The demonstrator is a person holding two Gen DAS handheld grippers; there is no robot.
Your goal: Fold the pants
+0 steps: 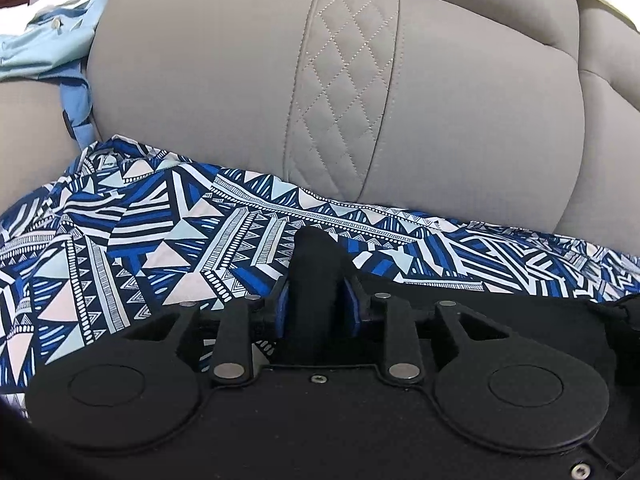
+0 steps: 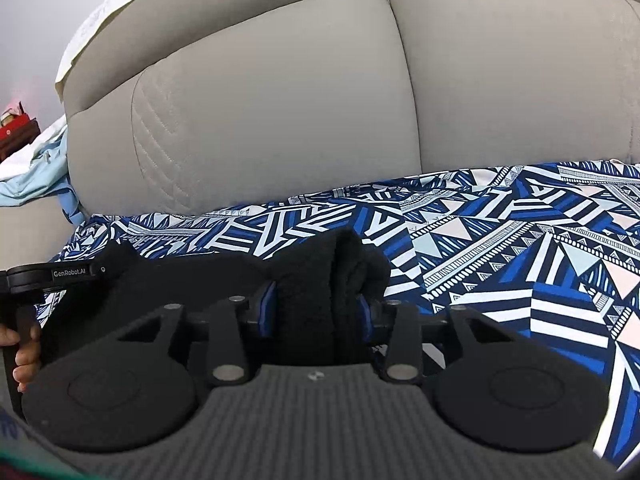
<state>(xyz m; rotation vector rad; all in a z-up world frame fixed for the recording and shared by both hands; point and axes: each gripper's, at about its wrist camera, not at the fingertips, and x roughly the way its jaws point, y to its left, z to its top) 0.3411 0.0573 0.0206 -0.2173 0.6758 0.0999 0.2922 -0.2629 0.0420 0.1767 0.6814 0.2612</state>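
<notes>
The black pants [image 2: 312, 280] are held up off a blue, white and pink patterned sheet [image 1: 120, 240] on a grey sofa. My left gripper [image 1: 314, 308] is shut on a narrow fold of the black pants [image 1: 312, 264]. My right gripper [image 2: 316, 312] is shut on a thicker bunch of the same black fabric, which stretches left toward the left gripper [image 2: 48, 276], seen at the left edge with the person's hand. Most of the pants are hidden below both grippers.
The grey sofa backrest [image 1: 340, 100] rises close behind the sheet; it also fills the right wrist view [image 2: 280, 100]. A light blue garment [image 1: 44, 48] lies at the far left on the sofa. A red object [image 2: 16, 128] stands far left.
</notes>
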